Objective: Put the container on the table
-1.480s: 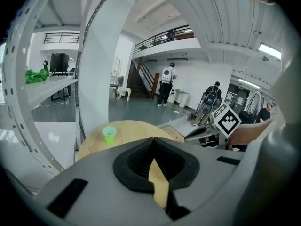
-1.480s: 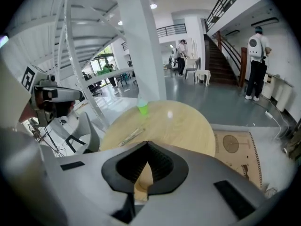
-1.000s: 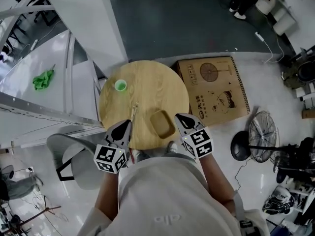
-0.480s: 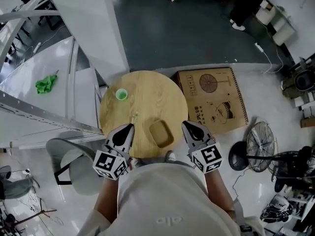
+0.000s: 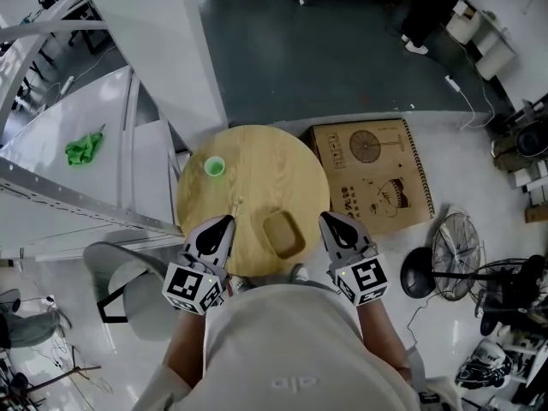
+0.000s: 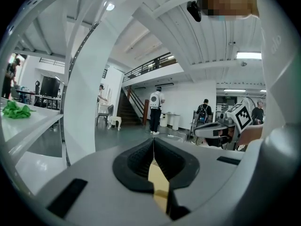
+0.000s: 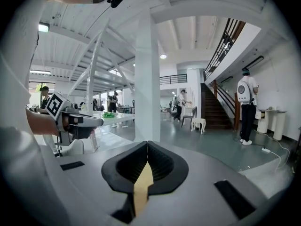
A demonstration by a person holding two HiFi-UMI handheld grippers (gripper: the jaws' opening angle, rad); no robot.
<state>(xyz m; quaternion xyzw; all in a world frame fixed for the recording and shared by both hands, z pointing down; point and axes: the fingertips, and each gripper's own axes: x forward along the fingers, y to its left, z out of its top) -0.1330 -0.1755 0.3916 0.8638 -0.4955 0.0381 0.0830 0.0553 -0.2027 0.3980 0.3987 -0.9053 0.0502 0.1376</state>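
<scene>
A tan rectangular container lies on the round wooden table, near its front edge. My left gripper hangs over the table's front left rim, jaws shut and empty. My right gripper sits just right of the container, off the table's rim, also shut and empty. Neither touches the container. In the left gripper view the jaws meet in a closed line and point out level into the hall. The right gripper view shows its jaws closed the same way.
A green cup and a thin stick lie on the table's left half. A printed cardboard box lies on the floor to the right, with a fan beyond it. A grey chair stands front left, by a white bench.
Both grippers have risen a little. The right one has drifted right, away from the container. Both stayed shut, and the container has not moved.
</scene>
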